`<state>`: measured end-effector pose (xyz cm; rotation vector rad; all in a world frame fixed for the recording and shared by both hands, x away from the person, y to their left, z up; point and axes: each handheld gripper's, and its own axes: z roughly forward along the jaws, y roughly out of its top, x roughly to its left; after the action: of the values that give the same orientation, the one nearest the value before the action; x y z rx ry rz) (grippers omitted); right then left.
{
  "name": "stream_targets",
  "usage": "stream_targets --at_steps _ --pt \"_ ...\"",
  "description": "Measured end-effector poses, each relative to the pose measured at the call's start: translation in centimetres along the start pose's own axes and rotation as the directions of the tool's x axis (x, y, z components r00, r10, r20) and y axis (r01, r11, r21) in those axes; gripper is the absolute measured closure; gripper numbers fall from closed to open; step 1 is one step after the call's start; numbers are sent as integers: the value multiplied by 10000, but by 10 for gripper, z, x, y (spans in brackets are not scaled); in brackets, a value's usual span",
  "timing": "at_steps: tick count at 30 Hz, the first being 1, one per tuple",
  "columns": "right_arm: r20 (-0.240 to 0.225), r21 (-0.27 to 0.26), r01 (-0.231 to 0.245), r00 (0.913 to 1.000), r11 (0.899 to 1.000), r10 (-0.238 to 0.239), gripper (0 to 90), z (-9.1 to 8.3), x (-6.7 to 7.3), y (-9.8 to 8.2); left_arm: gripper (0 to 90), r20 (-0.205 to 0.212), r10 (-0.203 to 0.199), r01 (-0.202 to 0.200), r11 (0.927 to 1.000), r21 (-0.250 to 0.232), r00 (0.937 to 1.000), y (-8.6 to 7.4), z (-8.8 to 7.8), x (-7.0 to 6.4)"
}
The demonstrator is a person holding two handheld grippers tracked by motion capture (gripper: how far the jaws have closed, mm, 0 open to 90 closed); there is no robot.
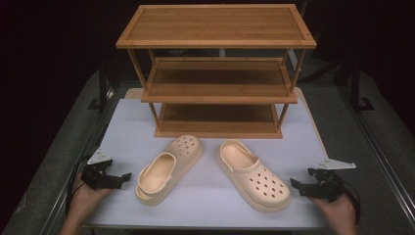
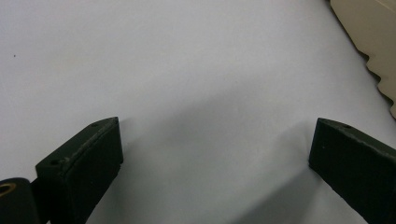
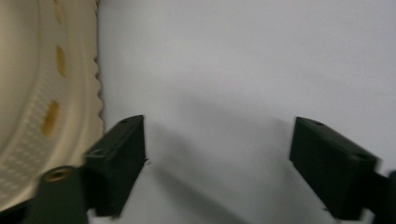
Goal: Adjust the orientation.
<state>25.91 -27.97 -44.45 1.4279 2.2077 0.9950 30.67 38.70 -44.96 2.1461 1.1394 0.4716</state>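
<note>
Two cream clogs lie on the white table [image 1: 208, 198] in front of a wooden rack. The left clog [image 1: 169, 169] points its toe away and to the right; the right clog [image 1: 254, 174] points its toe toward me and to the right. My left gripper [image 1: 128, 176] rests near the table's left edge, just left of the left clog's heel, open with only bare table between its jaws [image 2: 212, 126]; that clog's edge [image 2: 369, 28] shows at the upper right. My right gripper [image 1: 293, 183] sits right of the right clog's toe, open on nothing [image 3: 219, 119], with that clog's toe [image 3: 42, 84] beside one finger.
A three-tier wooden shoe rack [image 1: 218, 73] stands at the back of the table, its shelves bare. Grey floor lies on both sides of the table. A hand holds each gripper at the near corners.
</note>
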Motion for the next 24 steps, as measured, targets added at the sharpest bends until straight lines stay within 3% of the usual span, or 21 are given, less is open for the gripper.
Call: stream_targets --at_steps 4,7,9,12,17,24 --pt "-649 -663 -266 9976 9974 223 599 -21 0 8 22 -3 4 -4 10000 1 10000 0 0 0" --pt "-1208 -1224 -3 9926 9925 -146 808 -36 8 15 22 3 -1 1 10000 5 10000 0 0 0" --pt "-1589 -1443 197 9864 9893 -428 893 -42 14 19 22 3 -2 2 10000 4 10000 0 0 0" --pt "-2239 -1588 277 9725 9869 -633 897 -45 23 23 22 4 -2 2 10000 0 10000 0 0 0" --pt "-3369 -1727 331 9372 9844 -906 897 -42 40 28 22 6 0 0 10000 -1 10000 0 0 0" --pt "-4174 -1611 682 8993 9846 -1306 897 -34 67 31 22 6 -2 2 10000 -2 10000 0 0 0"
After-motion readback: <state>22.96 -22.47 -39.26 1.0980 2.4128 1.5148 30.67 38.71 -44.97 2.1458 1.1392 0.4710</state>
